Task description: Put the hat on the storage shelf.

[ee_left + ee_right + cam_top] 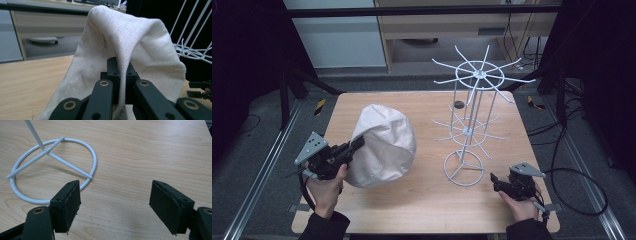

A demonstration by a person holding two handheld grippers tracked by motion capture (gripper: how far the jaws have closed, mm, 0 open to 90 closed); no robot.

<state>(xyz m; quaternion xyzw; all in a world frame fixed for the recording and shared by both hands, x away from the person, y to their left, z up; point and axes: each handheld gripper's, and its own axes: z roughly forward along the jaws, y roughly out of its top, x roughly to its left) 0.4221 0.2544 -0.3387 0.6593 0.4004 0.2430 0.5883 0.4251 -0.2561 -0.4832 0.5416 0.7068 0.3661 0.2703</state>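
Leftward, left gripper (121, 72) jaws pinched on white cloth (140, 45), right gripper (115, 202) jaws wide apart, apparently touching nothing, above table (150, 150).

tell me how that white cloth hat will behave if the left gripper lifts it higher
Probably floppy: the white cloth hat folds where the left gripper pinches it. Likely light, since that one pinch tents it up. Its woven surface suggests little slipping.
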